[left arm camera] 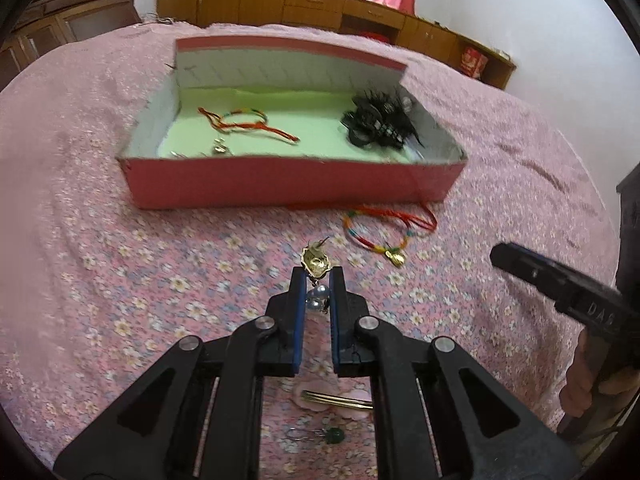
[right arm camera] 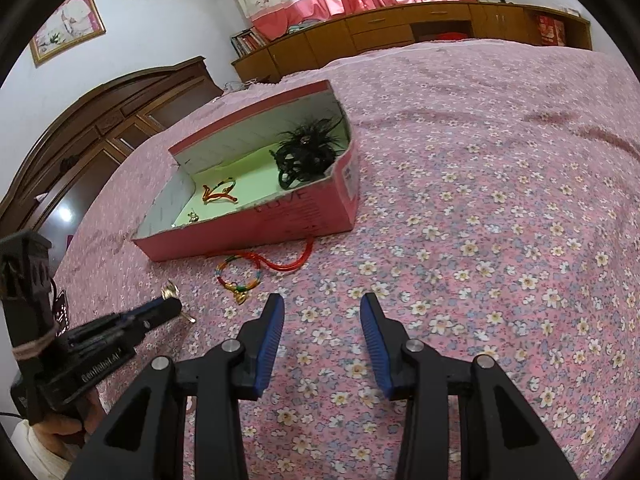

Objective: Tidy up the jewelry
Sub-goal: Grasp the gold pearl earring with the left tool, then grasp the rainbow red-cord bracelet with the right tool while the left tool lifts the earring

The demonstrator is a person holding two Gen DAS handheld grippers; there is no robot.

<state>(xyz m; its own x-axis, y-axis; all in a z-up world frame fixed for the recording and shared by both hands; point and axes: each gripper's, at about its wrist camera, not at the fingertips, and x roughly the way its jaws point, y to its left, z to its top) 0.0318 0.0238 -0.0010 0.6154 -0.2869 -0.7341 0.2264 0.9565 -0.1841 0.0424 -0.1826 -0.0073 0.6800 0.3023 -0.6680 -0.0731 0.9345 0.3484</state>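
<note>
Since my left tool [left arm camera: 317, 280] has its blue pads drawn in tight on the gold earring [left arm camera: 316, 263], the step in hand, as I judge it, is to carry that earring up and over the near wall of the pink box [left arm camera: 280, 180] and set it down on the pale green lining. To do it well I would lift straight off the bedspread [left arm camera: 120, 280] first, keep the grip steady so the small piece cannot slip or swing out, clear the wall with room to spare, and let go only once it is low over a bare patch of lining, apart from the red cord bracelet [left arm camera: 244, 122] and the black feathered hair ornament [left arm camera: 378, 120] already inside.

The gold top of the earring sticks out beyond my fingertips, with its post pointing up and away, while a pearl-like bead hangs below between the pads.

My right tool [right arm camera: 322, 312] is partly open and holds nothing, hovering over the flowered bedspread well to the side.

Beyond the left tool, a multicoloured cord bracelet with a gold charm [left arm camera: 384, 236] lies on the bed just in front of the box. Under the tool, a gold hairpin [left arm camera: 336, 400] and a green-stoned piece [left arm camera: 334, 435] also wait on the bed.
</note>
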